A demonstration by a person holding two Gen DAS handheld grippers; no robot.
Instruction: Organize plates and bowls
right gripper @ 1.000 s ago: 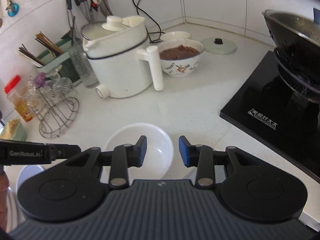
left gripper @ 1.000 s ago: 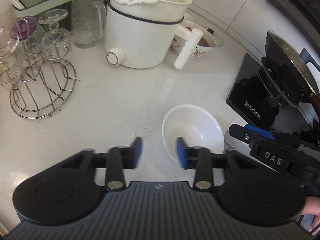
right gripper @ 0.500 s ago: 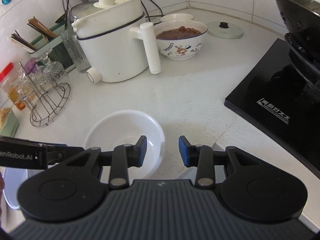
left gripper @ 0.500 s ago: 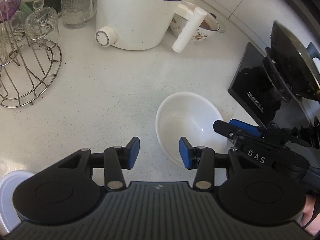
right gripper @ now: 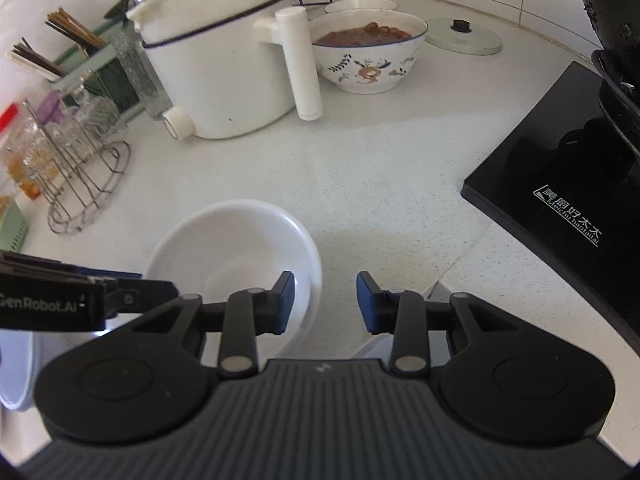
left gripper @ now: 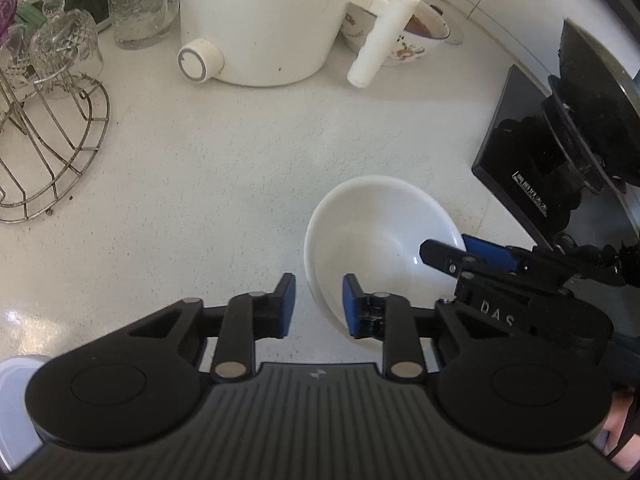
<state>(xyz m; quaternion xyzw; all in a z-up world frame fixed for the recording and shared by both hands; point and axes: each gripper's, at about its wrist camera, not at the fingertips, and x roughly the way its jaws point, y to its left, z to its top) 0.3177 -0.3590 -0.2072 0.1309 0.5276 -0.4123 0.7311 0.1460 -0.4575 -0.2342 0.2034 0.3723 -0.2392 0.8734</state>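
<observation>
An empty white bowl (left gripper: 376,232) sits on the speckled white counter; it also shows in the right wrist view (right gripper: 236,248). My left gripper (left gripper: 319,304) is open and straddles the bowl's near-left rim, one pad outside and one inside. My right gripper (right gripper: 325,301) is open and straddles the bowl's right rim. Its fingers (left gripper: 448,254) reach over the bowl's right edge in the left wrist view. A pale plate edge (left gripper: 16,400) shows at the lower left, also in the right wrist view (right gripper: 16,364).
A white electric pot (right gripper: 224,68) with a long handle stands behind. A patterned bowl of brown food (right gripper: 368,52) and a lid (right gripper: 464,40) are at the back. A wire glass rack (left gripper: 44,120) is left. A black induction cooker (right gripper: 560,200) with a wok is right.
Both grippers moved forward and down to the white bowl. The left gripper's jaws now straddle its left rim and the right gripper's jaws its right rim. The bowl has not moved.
</observation>
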